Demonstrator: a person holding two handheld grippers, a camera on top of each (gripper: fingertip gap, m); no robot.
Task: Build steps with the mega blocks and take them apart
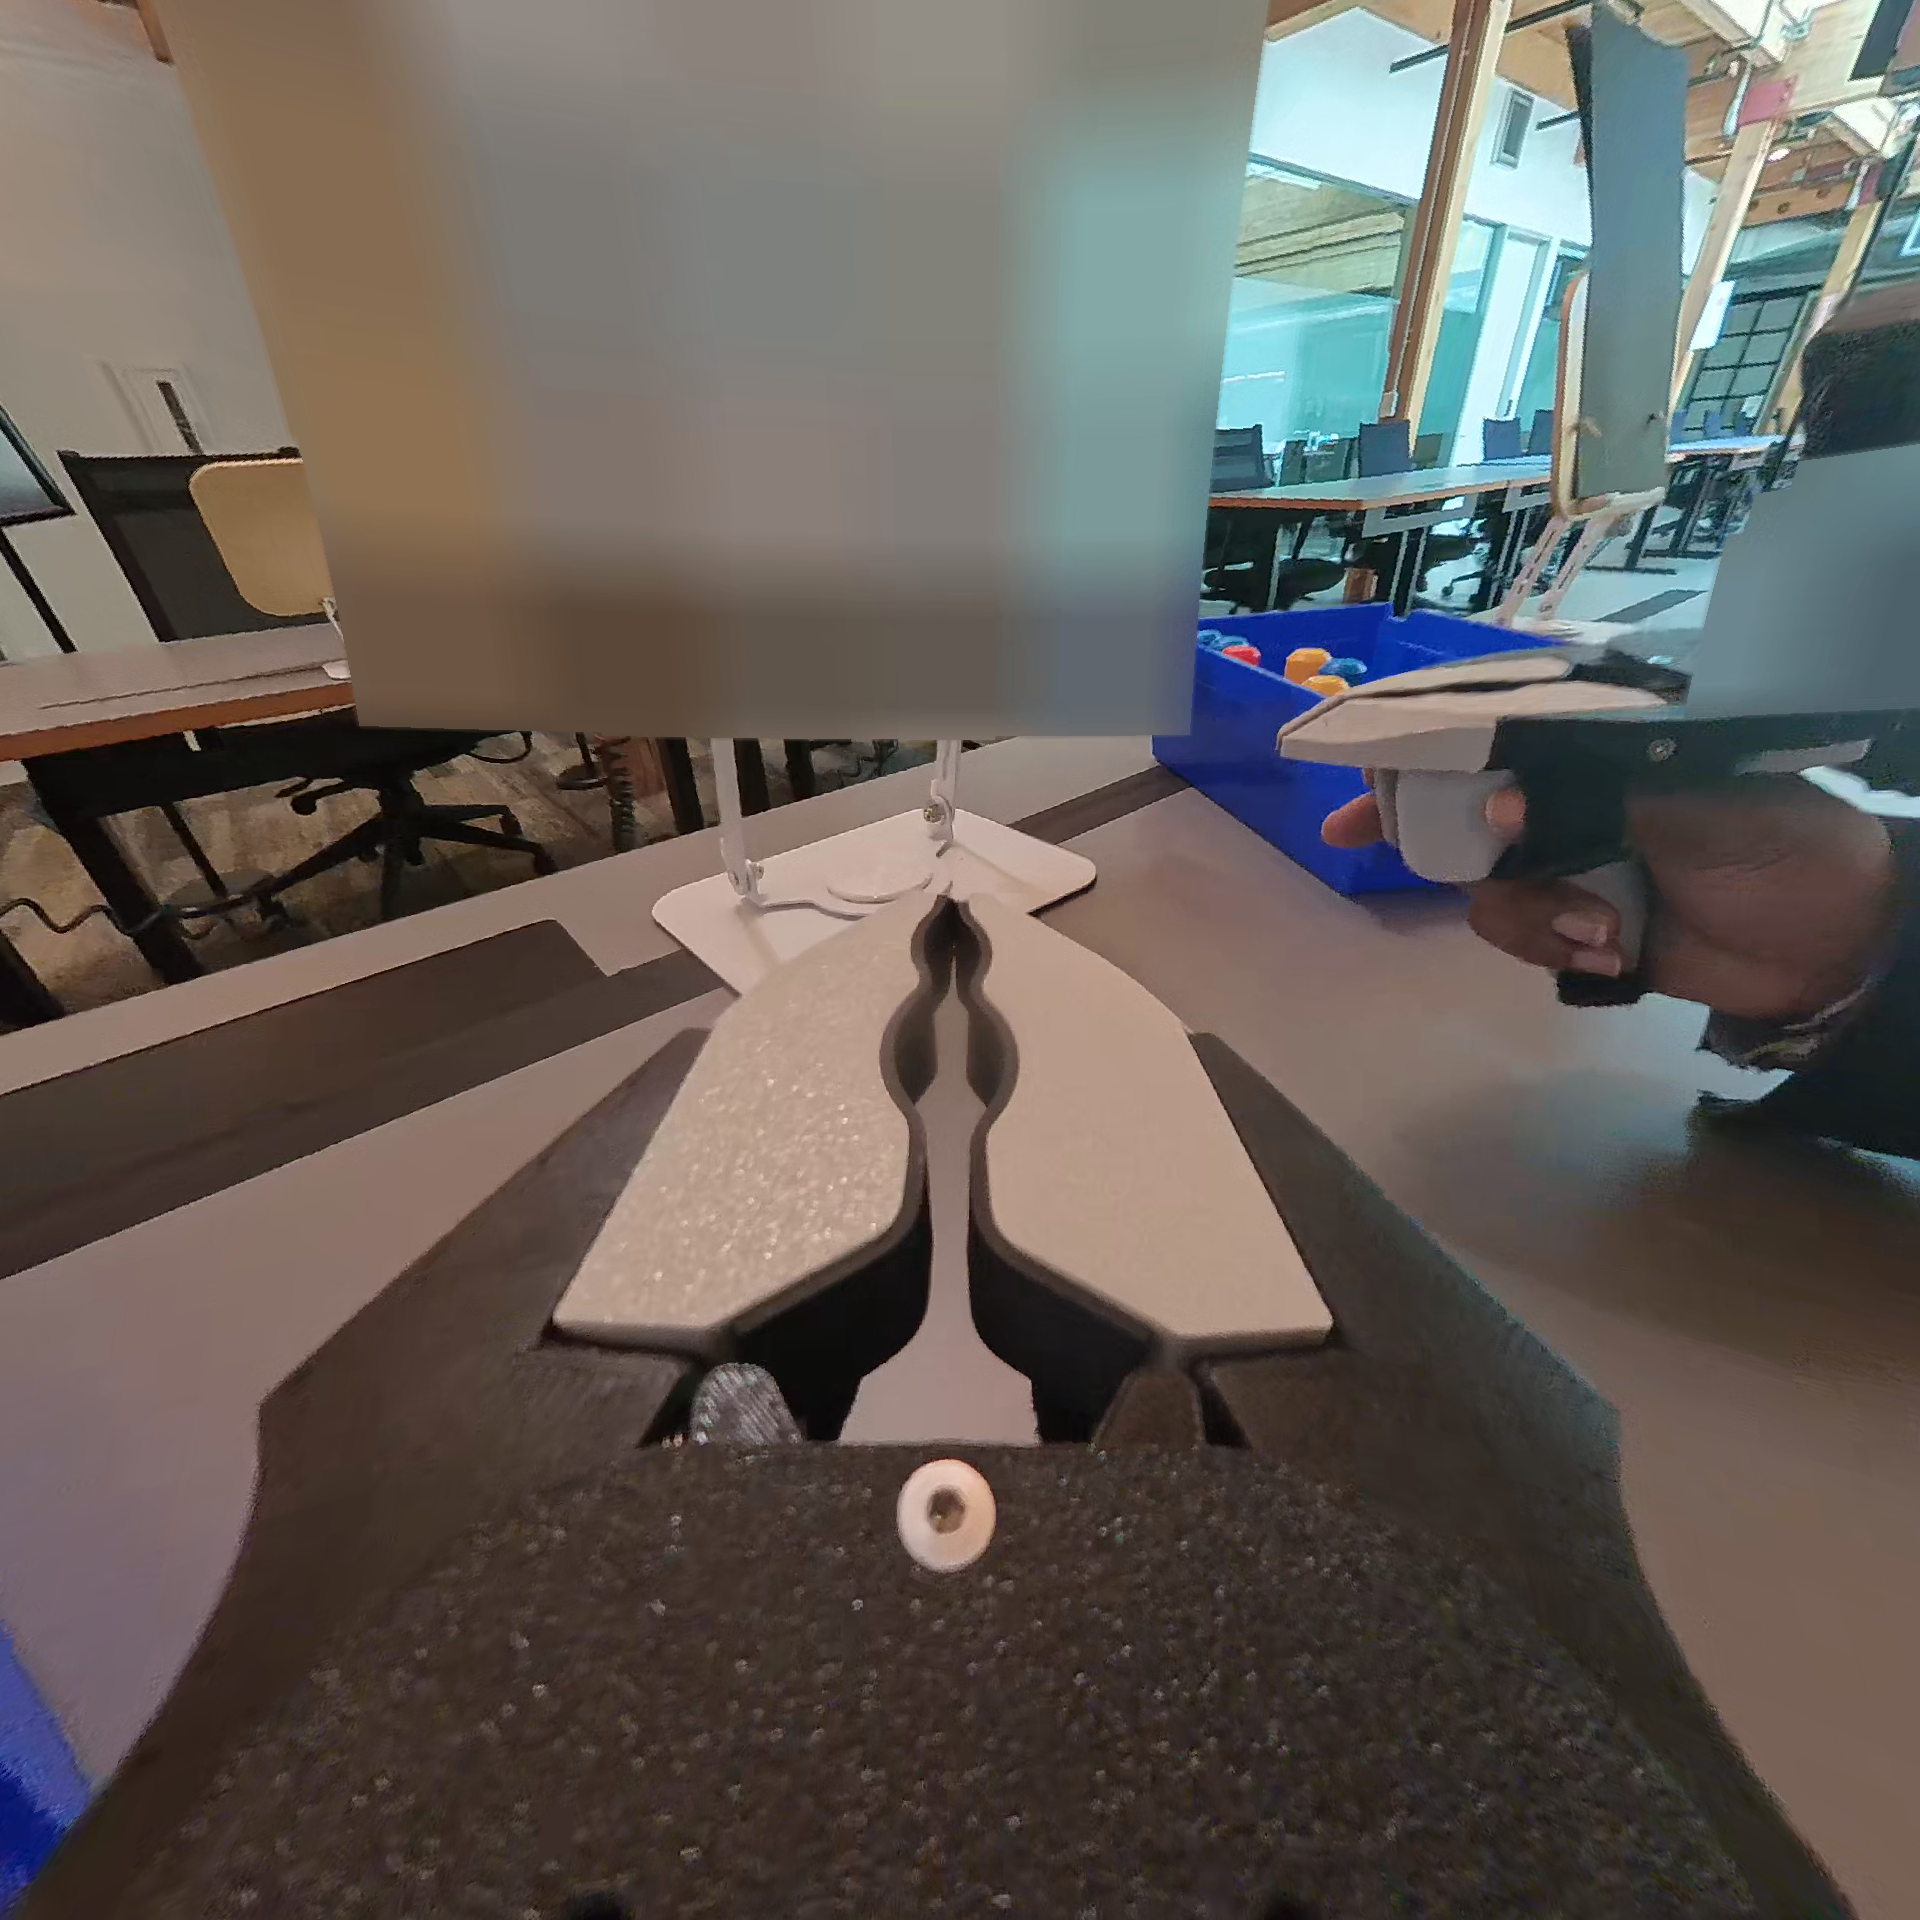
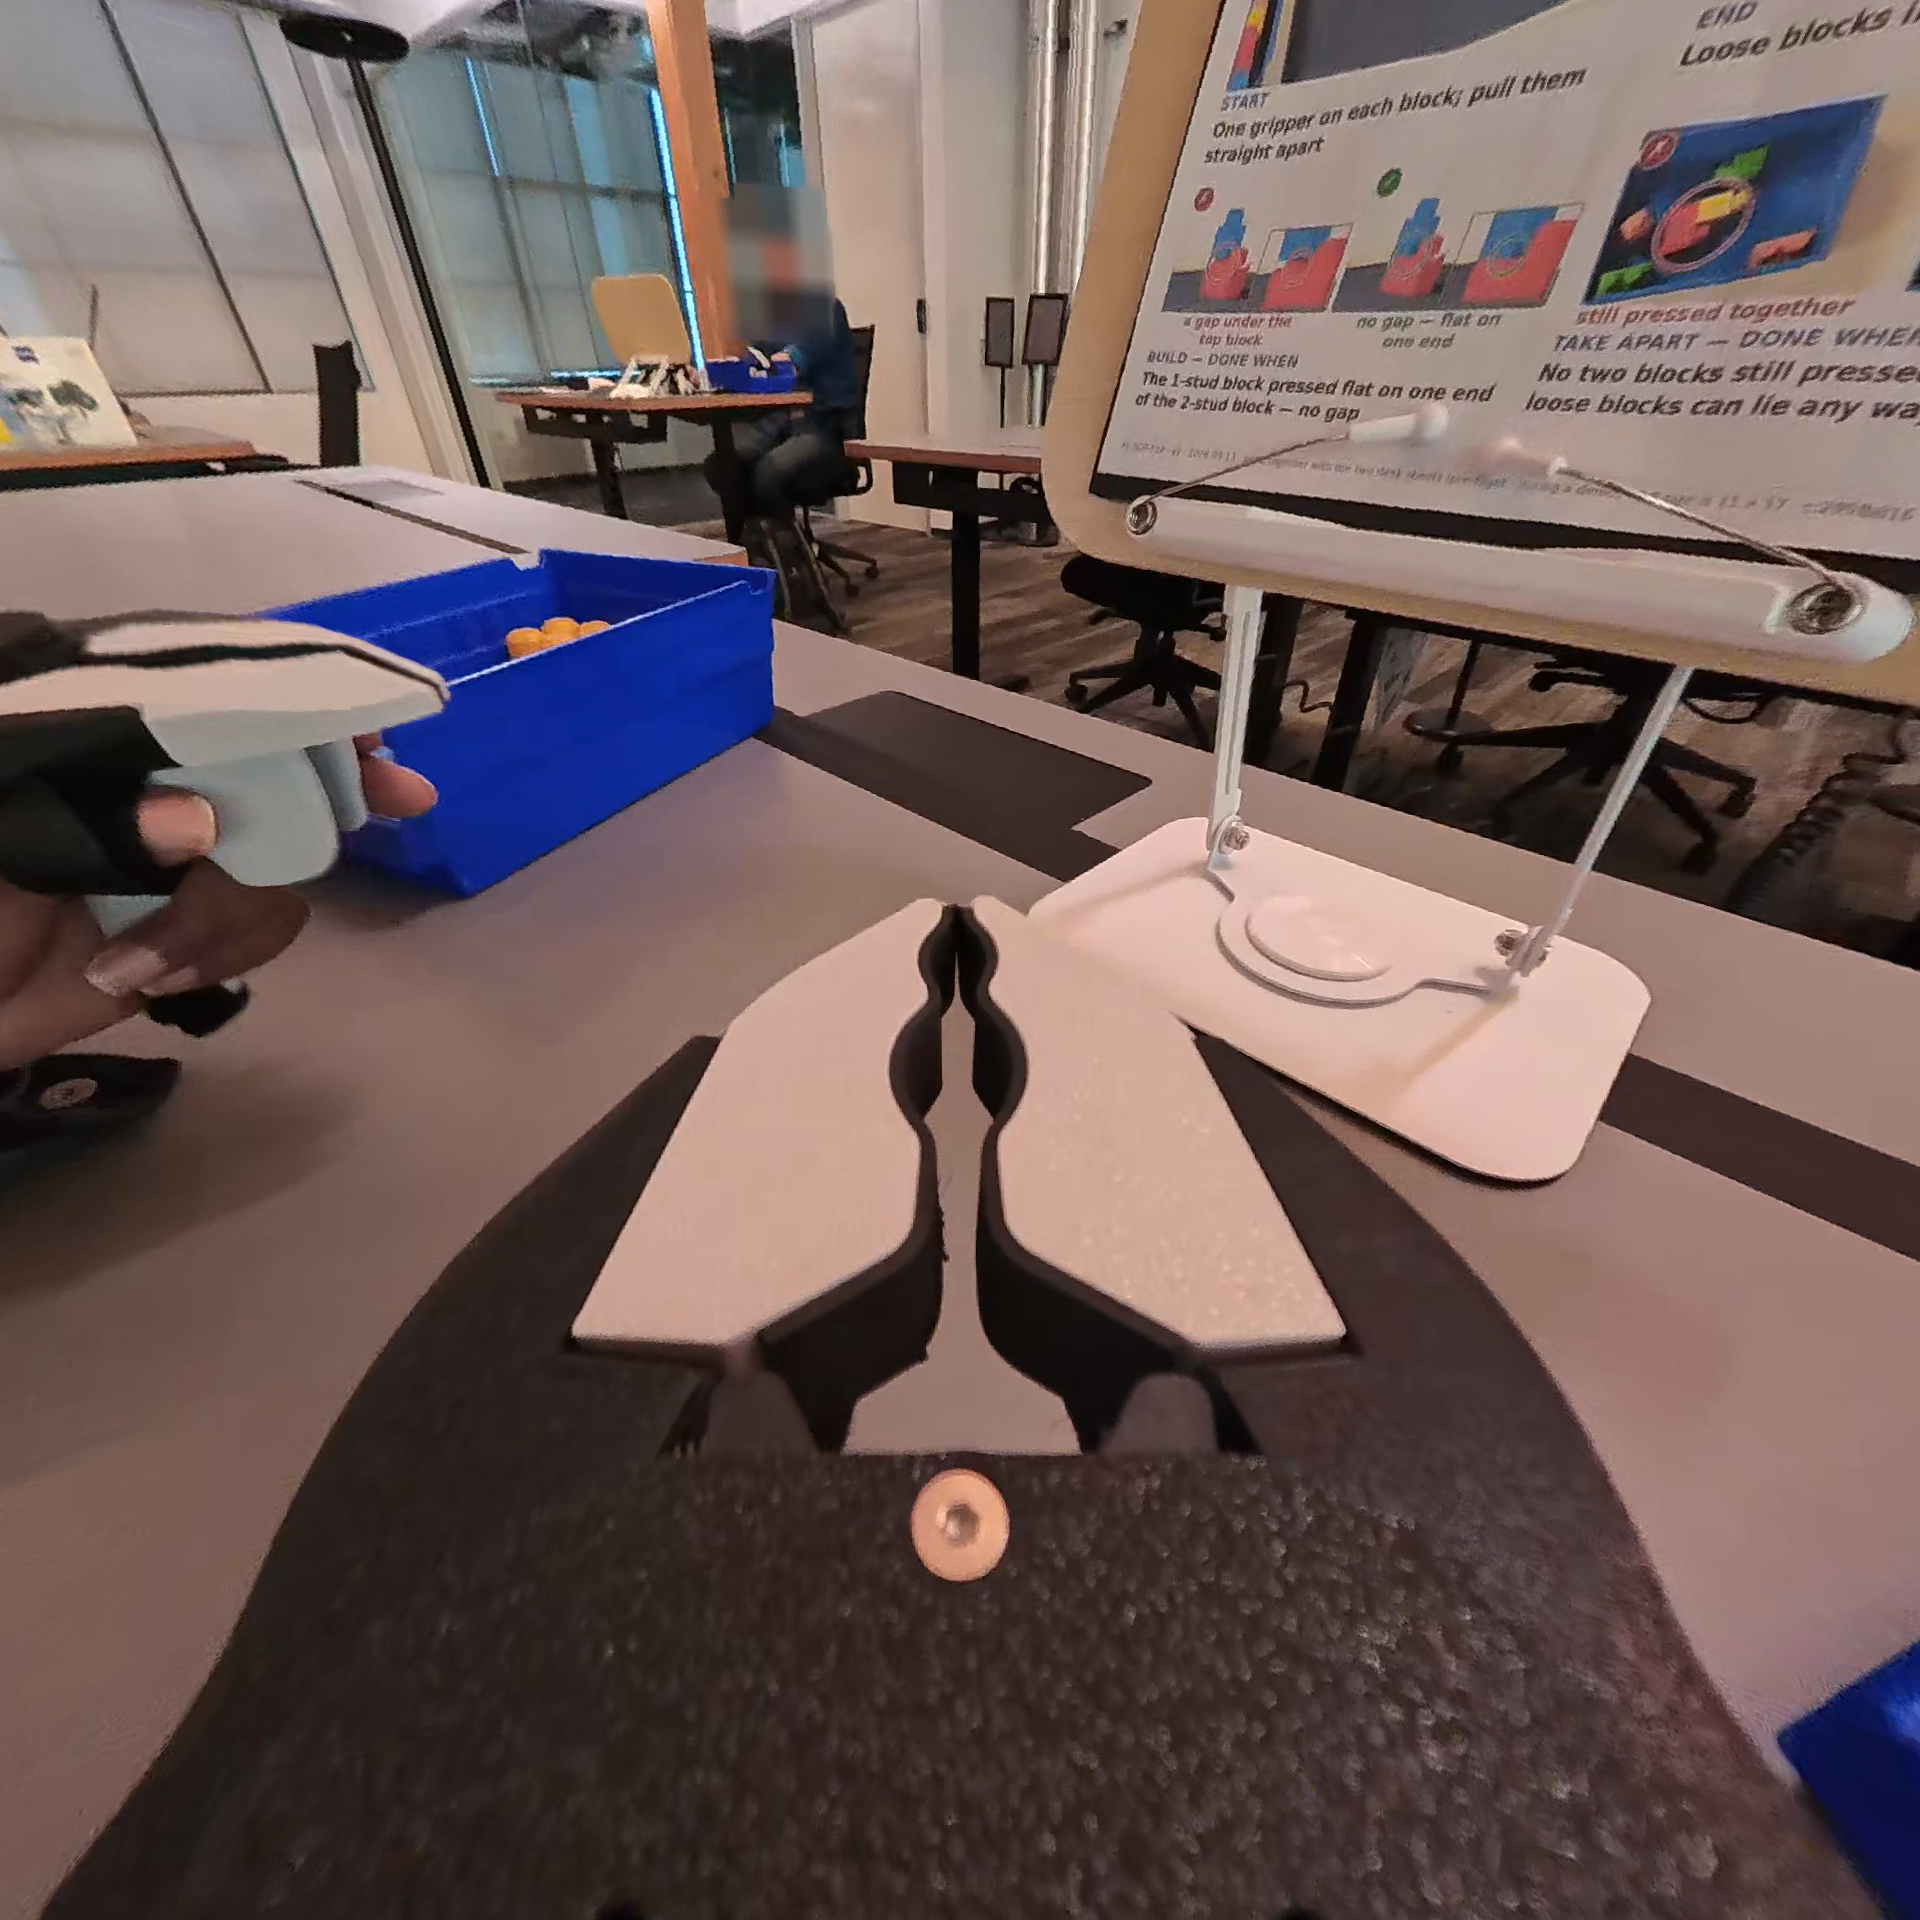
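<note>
While we hovered over the table (image 1: 1299, 1039), left claw (image 1: 951, 914) and right claw (image 2: 954, 920) were both pressed together, gripping nothing.

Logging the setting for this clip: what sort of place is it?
Most likely an open-plan office used for data collection: rows of desks with office chairs, glass partitions, and an instruction sheet stand beside a blue bin.

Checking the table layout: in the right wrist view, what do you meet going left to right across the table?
The other gripper, the left gripper, held in a hand → blue bin with orange blocks → right gripper → white stand base.
</note>
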